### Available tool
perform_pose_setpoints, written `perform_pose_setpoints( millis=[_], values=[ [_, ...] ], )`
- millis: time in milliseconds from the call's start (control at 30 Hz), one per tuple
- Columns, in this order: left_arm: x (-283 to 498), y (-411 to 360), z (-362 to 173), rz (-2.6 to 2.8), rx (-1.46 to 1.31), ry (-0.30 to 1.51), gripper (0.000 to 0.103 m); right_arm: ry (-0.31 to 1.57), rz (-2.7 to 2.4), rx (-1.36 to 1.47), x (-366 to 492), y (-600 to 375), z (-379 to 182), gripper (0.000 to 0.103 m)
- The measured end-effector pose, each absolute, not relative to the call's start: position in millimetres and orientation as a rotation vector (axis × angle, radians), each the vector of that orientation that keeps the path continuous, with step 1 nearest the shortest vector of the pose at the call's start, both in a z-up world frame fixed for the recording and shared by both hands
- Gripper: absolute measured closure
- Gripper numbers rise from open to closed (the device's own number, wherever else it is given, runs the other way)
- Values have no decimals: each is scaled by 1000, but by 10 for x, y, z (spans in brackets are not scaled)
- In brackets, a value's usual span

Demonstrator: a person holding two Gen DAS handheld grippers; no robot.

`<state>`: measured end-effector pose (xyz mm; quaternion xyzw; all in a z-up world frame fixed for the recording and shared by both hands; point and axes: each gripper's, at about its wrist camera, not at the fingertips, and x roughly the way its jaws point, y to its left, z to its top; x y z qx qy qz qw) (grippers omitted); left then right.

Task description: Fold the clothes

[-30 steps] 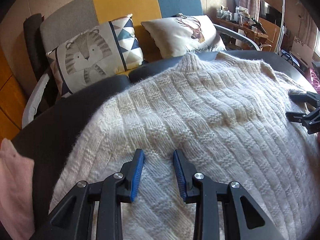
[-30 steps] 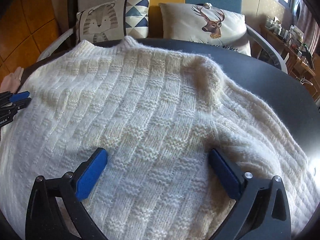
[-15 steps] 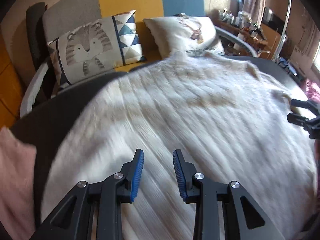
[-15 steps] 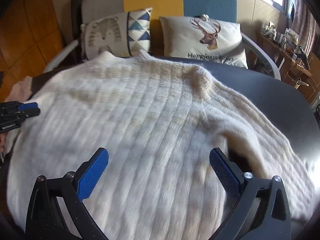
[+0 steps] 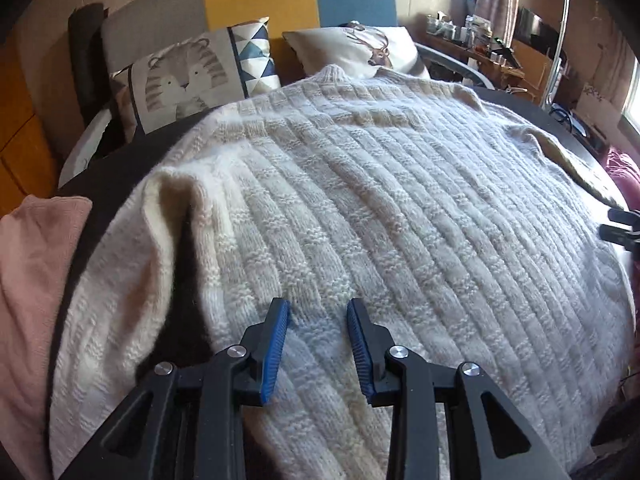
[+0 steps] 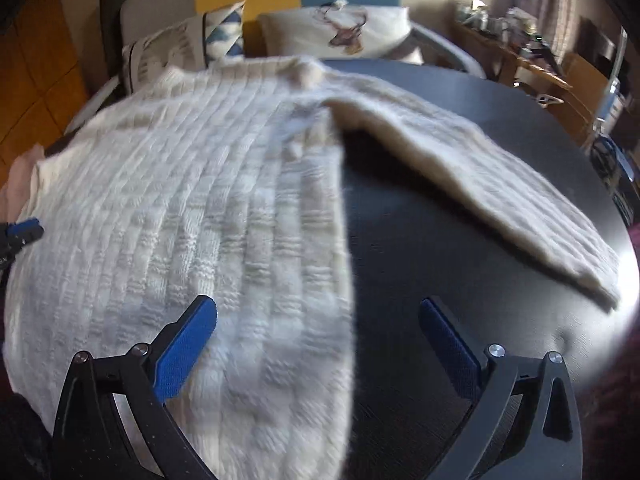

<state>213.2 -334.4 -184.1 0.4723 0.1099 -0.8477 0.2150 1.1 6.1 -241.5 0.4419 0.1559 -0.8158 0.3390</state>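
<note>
A cream ribbed knit sweater [image 5: 380,200] lies spread flat on a round black table [image 6: 420,240], collar toward the sofa. Its one sleeve [image 5: 132,280] hangs down at the left side, and the other sleeve [image 6: 460,160] stretches out across the bare tabletop. My left gripper [image 5: 318,308] hovers over the sweater's lower left part, jaws a narrow gap apart with nothing pinched. My right gripper [image 6: 316,308] stands wide open over the sweater's right side edge, one finger above knit and the other above bare table. Each gripper also peeks into the other's view at the frame edge.
A pink garment [image 5: 32,280] lies on the table's left edge. Behind the table stands a sofa with a tiger cushion [image 5: 188,76] and a deer cushion [image 6: 344,32]. A cluttered wooden shelf [image 5: 492,48] runs along the right wall.
The left gripper has slid left, bringing the left sleeve and pink garment into view. The right gripper has slid right, off the body to the sweater's edge. Neither jaw gap has changed.
</note>
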Motion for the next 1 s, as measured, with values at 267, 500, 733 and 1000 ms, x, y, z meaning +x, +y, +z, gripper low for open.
perform_pose_setpoints(
  millis=[267, 500, 733, 1000],
  values=[
    [2270, -2843, -1727, -2403, 1319, 347, 71, 628, -2085, 1086, 783, 303, -2568, 0],
    [2544, -2642, -1887, -2477, 1286, 226, 71, 554, -2090, 1166, 739, 698, -2688, 0],
    [2632, -2614, -1726, -2483, 1276, 362, 71, 440, -2120, 1019, 959, 381, -2281, 0],
    [2707, -2423, -1884, -2535, 1255, 308, 71, 502, -1965, 1033, 1232, -225, -2759, 0]
  ],
)
